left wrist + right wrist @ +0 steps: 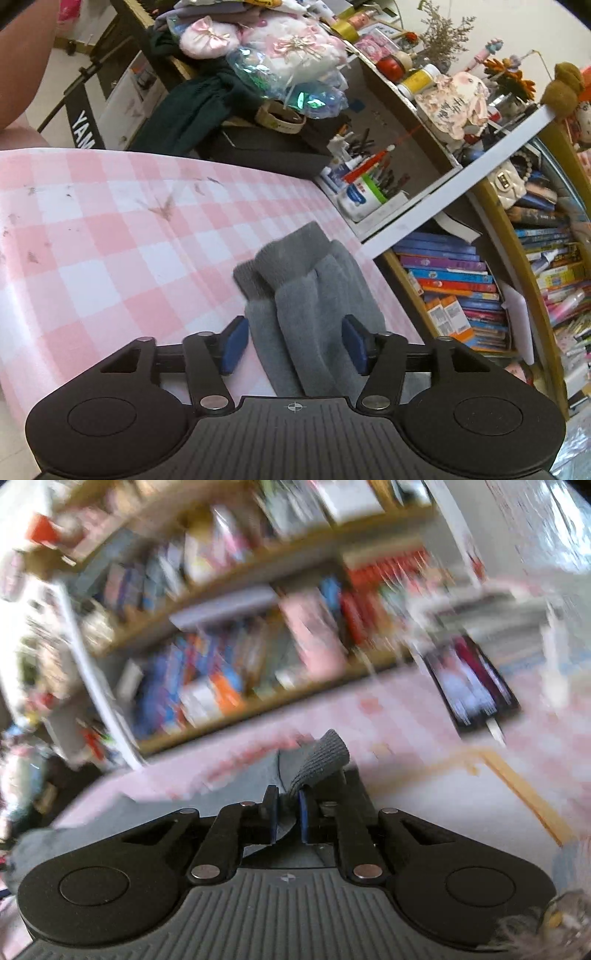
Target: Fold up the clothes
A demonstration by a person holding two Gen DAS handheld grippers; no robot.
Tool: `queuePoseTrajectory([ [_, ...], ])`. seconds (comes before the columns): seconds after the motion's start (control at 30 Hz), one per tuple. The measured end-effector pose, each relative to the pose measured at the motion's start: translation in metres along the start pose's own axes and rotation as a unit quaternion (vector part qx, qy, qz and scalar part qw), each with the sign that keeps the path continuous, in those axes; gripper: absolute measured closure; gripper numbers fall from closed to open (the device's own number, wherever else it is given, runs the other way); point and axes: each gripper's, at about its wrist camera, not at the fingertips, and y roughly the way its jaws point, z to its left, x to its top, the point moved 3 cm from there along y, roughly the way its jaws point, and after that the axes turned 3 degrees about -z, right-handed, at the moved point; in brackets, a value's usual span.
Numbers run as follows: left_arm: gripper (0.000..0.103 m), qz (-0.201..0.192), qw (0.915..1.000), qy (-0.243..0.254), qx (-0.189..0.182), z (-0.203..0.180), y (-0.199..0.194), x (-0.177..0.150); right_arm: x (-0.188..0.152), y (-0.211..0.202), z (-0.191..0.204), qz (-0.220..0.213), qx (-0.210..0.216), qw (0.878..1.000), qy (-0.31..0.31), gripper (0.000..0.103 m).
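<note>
A pair of grey socks (306, 295) lies one on the other on the pink checked tablecloth (110, 240), near the table's right edge, cuffs pointing away. My left gripper (294, 345) is open and straddles the near end of the socks. Its blue pads (234, 347) stand at either side without pressing. In the blurred right wrist view, my right gripper (288, 812) is shut on a ribbed grey sock end (325, 760), which sticks up and forward from between the pads.
A bookshelf (461, 288) full of books stands just past the table's right edge. A white box of pens (369, 184) and a dark bag (266, 147) crowd the far edge. A person's arm (26, 55) shows at the upper left. A dark tablet (472, 686) lies on the cloth.
</note>
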Motion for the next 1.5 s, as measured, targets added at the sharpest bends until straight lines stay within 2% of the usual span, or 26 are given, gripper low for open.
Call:
queuePoseTrajectory([
  [0.1,0.043,0.000,0.9999,0.011,0.007,-0.003,0.001,-0.002,-0.007,0.012,-0.016,0.044,-0.002,0.998,0.043,0.091],
  [0.33,0.034,-0.003,0.9987,0.051,0.007,-0.012,0.002,-0.008,-0.013,0.011,-0.016,0.053,-0.002,0.998,0.040,0.081],
  [0.37,0.033,-0.005,0.9985,0.054,0.007,-0.013,0.002,-0.009,-0.014,0.010,-0.014,0.053,-0.005,0.998,0.030,0.078],
  [0.4,0.032,-0.005,0.9983,0.057,0.006,-0.014,0.002,-0.009,-0.015,0.009,-0.011,0.052,-0.009,0.998,0.020,0.068],
  [0.43,0.031,-0.005,0.9981,0.060,0.005,-0.014,0.002,-0.010,-0.015,0.007,-0.007,0.052,-0.018,0.998,0.007,0.054],
  [0.47,0.031,-0.006,0.9980,0.063,0.004,-0.014,0.002,-0.010,-0.014,0.005,-0.005,0.051,-0.029,0.998,-0.003,0.048],
  [0.57,0.031,-0.007,0.9974,0.071,0.001,-0.015,0.001,-0.012,-0.009,-0.009,0.010,0.020,-0.050,0.997,-0.049,0.042],
  [0.6,0.031,-0.007,0.9971,0.076,0.000,-0.015,0.001,-0.012,-0.007,-0.014,0.017,0.006,-0.060,0.996,-0.068,0.036],
  [0.63,0.031,-0.008,0.9968,0.080,-0.002,-0.016,0.001,-0.013,-0.007,-0.018,0.025,-0.005,-0.059,0.994,-0.090,0.031],
  [0.73,0.030,-0.012,0.9956,0.093,-0.004,-0.017,-0.001,-0.016,-0.009,-0.029,0.050,-0.036,-0.056,0.986,-0.156,0.023],
  [0.83,0.023,-0.013,0.9942,0.106,-0.013,-0.020,-0.002,-0.019,-0.025,-0.027,0.076,-0.025,-0.016,0.978,-0.208,0.019],
  [0.9,0.014,-0.011,0.9925,0.120,-0.022,-0.023,-0.002,-0.022,-0.036,-0.023,0.088,-0.008,0.012,0.974,-0.225,0.018],
  [0.97,0.010,-0.013,0.9907,0.133,-0.025,-0.026,-0.002,-0.026,-0.046,-0.019,0.098,0.007,0.031,0.971,-0.235,0.017],
  [1.1,0.007,-0.020,0.9893,0.143,-0.025,-0.029,-0.003,-0.029,-0.056,-0.012,0.109,0.021,0.042,0.966,-0.255,0.014],
  [1.3,0.000,-0.023,0.9898,0.139,-0.019,-0.034,-0.001,-0.031,-0.053,0.002,0.121,0.023,0.053,0.958,-0.282,0.010],
  [1.43,0.000,-0.025,0.9923,0.121,-0.005,-0.036,0.001,-0.030,-0.061,0.016,0.139,0.053,0.065,0.944,-0.318,0.009],
  [1.5,0.000,-0.022,0.9955,0.093,0.003,-0.036,0.002,-0.025,-0.065,0.021,0.147,0.066,0.077,0.936,-0.336,0.009],
])
